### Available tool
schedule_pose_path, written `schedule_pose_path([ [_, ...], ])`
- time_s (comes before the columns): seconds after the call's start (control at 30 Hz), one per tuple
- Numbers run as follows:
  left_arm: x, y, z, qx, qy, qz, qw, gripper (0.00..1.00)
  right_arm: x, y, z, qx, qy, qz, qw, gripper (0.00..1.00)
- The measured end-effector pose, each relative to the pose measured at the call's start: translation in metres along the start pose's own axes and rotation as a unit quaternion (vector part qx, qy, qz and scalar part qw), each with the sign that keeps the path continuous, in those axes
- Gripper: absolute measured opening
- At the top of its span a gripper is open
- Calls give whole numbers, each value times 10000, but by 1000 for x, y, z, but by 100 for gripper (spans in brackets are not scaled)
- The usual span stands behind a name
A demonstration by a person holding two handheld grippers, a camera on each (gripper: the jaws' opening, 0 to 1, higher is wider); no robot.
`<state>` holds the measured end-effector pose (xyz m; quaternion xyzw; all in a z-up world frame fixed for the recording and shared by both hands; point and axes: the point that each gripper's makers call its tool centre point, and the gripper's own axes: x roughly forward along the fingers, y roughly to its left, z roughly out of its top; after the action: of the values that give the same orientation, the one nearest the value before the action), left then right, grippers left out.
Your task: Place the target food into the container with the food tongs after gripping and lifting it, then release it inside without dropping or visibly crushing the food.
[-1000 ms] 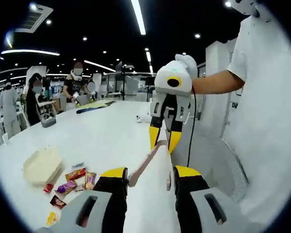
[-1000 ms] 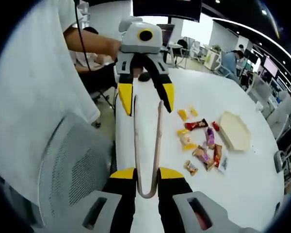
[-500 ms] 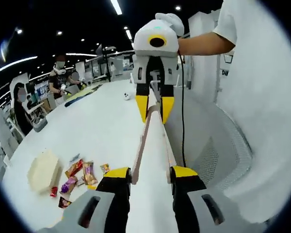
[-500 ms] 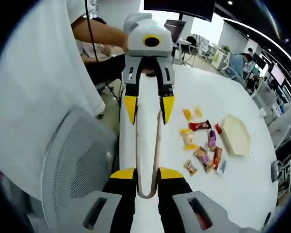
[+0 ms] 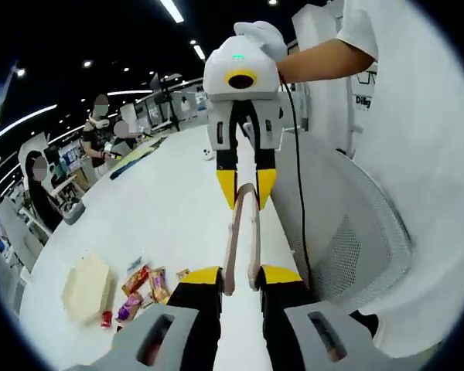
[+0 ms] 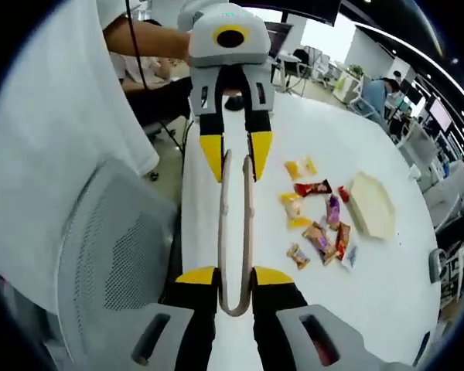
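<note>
Food tongs (image 6: pixel 233 224): pinched at their hinge end by right hand-held gripper (image 6: pixel 233 280), arm tips pressed between left hand-held gripper (image 5: pixel 237 277); arms narrower than a second ago, squeeze being tested. Snack packets (image 6: pixel 317 232), container (image 6: pixel 371 205) on table (image 6: pixel 387 294) right of both, untouched

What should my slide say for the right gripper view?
Two grippers hold tongs above a table with snacks.

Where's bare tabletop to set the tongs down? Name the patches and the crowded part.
Bare table lies past the snack packets and the tray, towards the far rim, and beside the tongs along the near edge. It is crowded where the packets cluster against the tray.
</note>
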<state>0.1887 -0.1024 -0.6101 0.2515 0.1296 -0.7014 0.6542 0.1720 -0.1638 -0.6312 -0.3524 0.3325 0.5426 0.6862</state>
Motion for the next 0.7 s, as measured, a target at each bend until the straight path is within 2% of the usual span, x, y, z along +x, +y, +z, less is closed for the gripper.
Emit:
schedule_pose_path([
  [0.07, 0, -1, 4, -45, -102, -40, 9999, 15, 4, 0, 1, 13, -66, -35, 10000, 17],
  [0.17, 0, -4, 11, -117, -292, -121, 9994, 15, 14, 1, 12, 176, -389, -35, 9991, 18],
  [0.27, 1, -5, 12, -48, -299, -171, 9994, 16, 24, 2, 13, -7, -333, -86, 9994, 17],
  [0.37, 0, -7, 8, -2, -265, -223, 9994, 20, 24, 3, 13, 159, -355, -24, 9992, 16],
  [0.4, 0, -5, 7, -1, -275, -172, 9995, 23, 23, -1, 13, 124, -371, -149, 9991, 17],
  [0.43, 0, 0, 8, -251, -404, -41, 9989, 26, 21, -7, 14, -99, -412, -328, 9986, 17],
  [0.47, -1, 3, 9, -294, -488, 13, 9984, 28, 20, -7, 14, -3, -403, -302, 9987, 17],
  [0.5, -2, 10, 9, -393, -621, 239, 9970, 29, 19, -11, 14, 115, -415, -415, 9982, 17],
  [0.53, -3, 12, 9, -470, -649, 278, 9964, 30, 18, -12, 14, 105, -434, -430, 9981, 17],
  [0.57, -7, 16, 10, -815, -869, 365, 9922, 31, 16, -13, 14, 262, -499, -412, 9976, 17],
  [0.6, -10, 19, 12, -962, -1040, 435, 9890, 32, 14, -14, 15, 393, -593, -454, 9964, 17],
  [0.67, -16, 24, 18, -1366, -1451, 541, 9784, 36, 10, -13, 21, 569, -839, -404, 9940, 17],
  [0.7, -17, 24, 19, -1493, -1559, 526, 9750, 37, 8, -11, 23, 651, -927, -380, 9928, 17],
])
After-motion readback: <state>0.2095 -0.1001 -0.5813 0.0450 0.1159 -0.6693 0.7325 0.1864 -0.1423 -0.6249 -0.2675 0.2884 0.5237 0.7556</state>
